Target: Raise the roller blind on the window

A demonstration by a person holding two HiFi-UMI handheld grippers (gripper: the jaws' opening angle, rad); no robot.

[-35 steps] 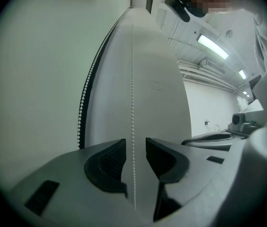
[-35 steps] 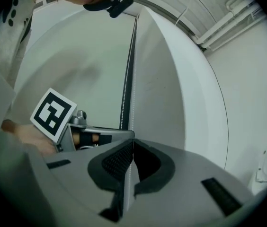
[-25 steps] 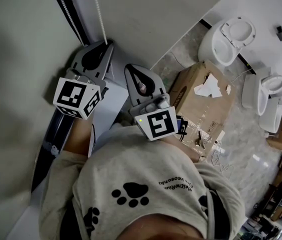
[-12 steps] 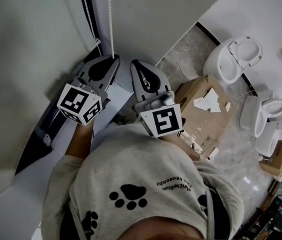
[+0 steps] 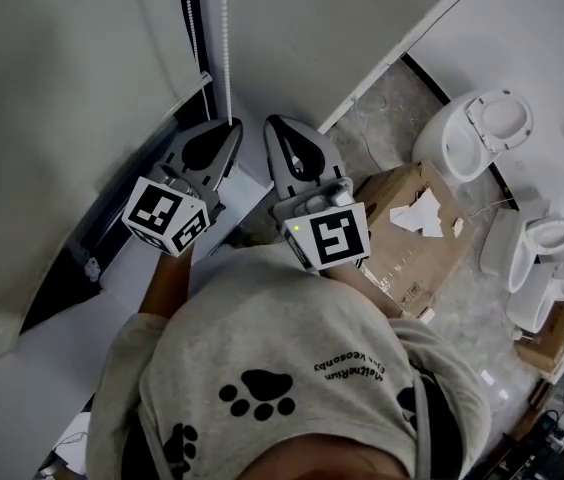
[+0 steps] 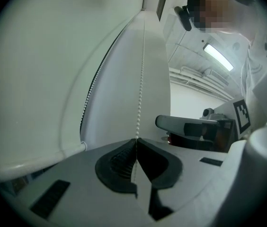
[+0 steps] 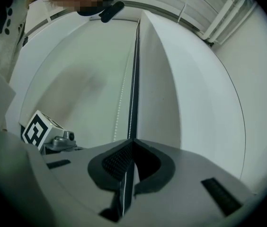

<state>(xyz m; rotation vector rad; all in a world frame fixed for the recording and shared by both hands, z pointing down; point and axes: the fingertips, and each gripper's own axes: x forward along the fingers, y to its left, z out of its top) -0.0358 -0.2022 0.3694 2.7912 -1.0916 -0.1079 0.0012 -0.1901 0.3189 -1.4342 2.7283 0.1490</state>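
The person's grey shirt is nearest. It has a dark paw print and a line of lettering that sits upside down and is too small to read.

Just beyond it, the left gripper has its jaws closed on the bead chain, pinching it at their very tips. From the jaws the chain runs straight up, so its length stands upright and crosses the level jaws squarely. A pull should therefore go straight down along the chain, not sideways. The right gripper is just to the right of the chain, level with the left. Its jaws are pressed fully together, and no strand leads into them. It looks free to take the next hold higher up the chain.

A second strand hangs just left of the chain. Which of the two raises the blind cannot be told. Left of the chain, the roller blind still hangs low over the window.

Far right of the chain, on the floor, is a cardboard box with an oval mark that cannot be read. Beyond it stand white toilets.
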